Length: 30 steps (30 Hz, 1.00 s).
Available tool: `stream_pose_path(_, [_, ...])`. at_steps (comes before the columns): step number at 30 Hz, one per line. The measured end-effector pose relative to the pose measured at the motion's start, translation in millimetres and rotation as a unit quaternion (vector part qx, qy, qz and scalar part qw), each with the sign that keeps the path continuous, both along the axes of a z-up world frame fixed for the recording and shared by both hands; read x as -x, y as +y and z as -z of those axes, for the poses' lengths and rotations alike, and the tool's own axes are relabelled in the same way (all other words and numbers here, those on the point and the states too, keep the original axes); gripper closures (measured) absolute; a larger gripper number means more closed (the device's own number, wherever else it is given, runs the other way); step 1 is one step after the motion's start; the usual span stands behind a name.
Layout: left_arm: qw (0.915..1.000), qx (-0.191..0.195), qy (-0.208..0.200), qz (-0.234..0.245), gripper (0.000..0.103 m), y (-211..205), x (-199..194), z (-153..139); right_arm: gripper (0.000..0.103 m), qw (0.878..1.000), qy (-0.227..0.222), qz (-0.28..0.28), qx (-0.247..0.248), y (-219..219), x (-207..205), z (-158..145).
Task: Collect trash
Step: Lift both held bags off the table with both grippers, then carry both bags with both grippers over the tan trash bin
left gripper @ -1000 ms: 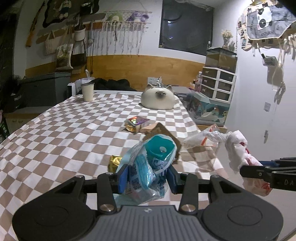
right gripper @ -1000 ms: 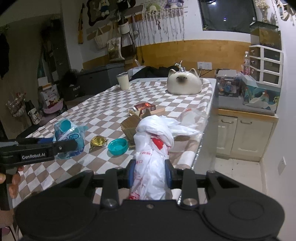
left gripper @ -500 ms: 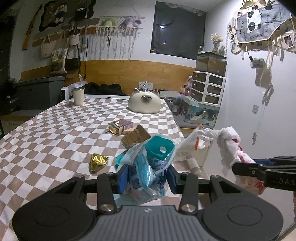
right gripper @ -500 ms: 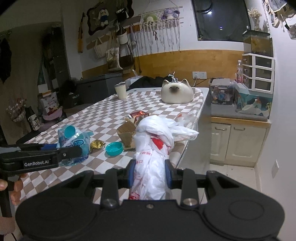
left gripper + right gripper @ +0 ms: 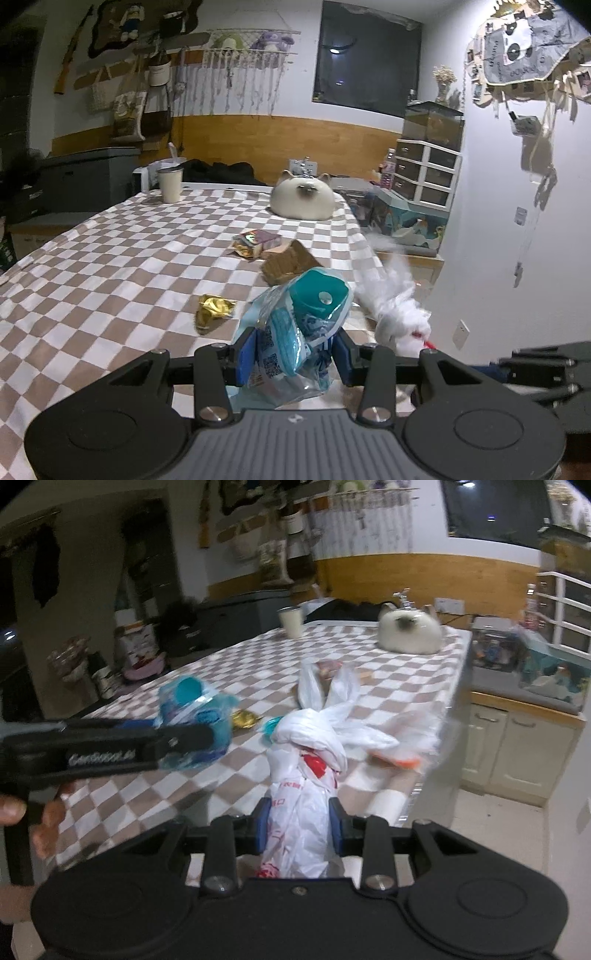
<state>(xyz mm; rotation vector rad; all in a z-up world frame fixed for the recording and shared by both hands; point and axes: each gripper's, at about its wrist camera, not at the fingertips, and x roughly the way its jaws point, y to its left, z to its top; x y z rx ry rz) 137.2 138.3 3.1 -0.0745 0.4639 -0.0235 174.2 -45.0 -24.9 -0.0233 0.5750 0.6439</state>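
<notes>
A: What fills most of both views?

B: A table (image 5: 110,266) under a brown and white checked cloth, running back to a wood-panelled wall.

A: What stands at its far end?

B: A cream cat-shaped cushion (image 5: 301,201) to the right and a pale cup (image 5: 170,184) to the left, well apart from each other.

A: Which piece of trash is the largest?

B: A knotted white plastic bag (image 5: 306,775) with red print. The right gripper (image 5: 297,830) is clenched on its body, both blue pads pressed into the plastic, and the knot and loose ends point away from the camera. It is held near the table's right edge.

A: And the left gripper (image 5: 293,352)?

B: It grasps a crumpled blue packet (image 5: 295,332) with a teal cap, squeezed between its two pads and held above the near part of the cloth. In the right view the packet sits at the tip of the black fingers, to the left of the bag.

A: What trash lies on the table?

B: A piece of brown cardboard (image 5: 286,264), a small colourful box (image 5: 258,240) just behind it, a gold wrapper (image 5: 212,310) nearer the camera, and a teal lid (image 5: 269,727), partly hidden behind the bag.

A: Is the person visible?

B: Only blurred fingers (image 5: 48,823) at the left edge of the right view.
</notes>
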Motion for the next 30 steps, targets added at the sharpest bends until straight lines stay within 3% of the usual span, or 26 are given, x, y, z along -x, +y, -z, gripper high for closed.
stream_pose_path(6, [0.9998, -0.001, -0.001, -0.018, 0.058, 16.4, 4.4, -0.9, 0.070, 0.999, 0.002, -0.036, 0.001, 21.0, 7.3, 2.8])
stream_pose_path(12, [0.9999, 0.001, 0.003, -0.016, 0.058, 16.9, 8.3, -0.1, 0.070, 1.000, -0.010, -0.026, 0.001, 21.8, 10.1, -3.6])
stream_pose_path(19, [1.0000, 0.002, -0.008, 0.000, 0.059, -2.9, 14.0, -7.2, 0.070, 0.999, -0.034, 0.019, -0.004, -9.7, 10.6, -20.1])
stream_pose_path(30, [0.9985, 0.002, -0.021, 0.051, 0.059, -70.9, 14.7, -15.2, 0.069, 0.994, -0.064, 0.087, -0.010, -78.9, 23.8, -36.4])
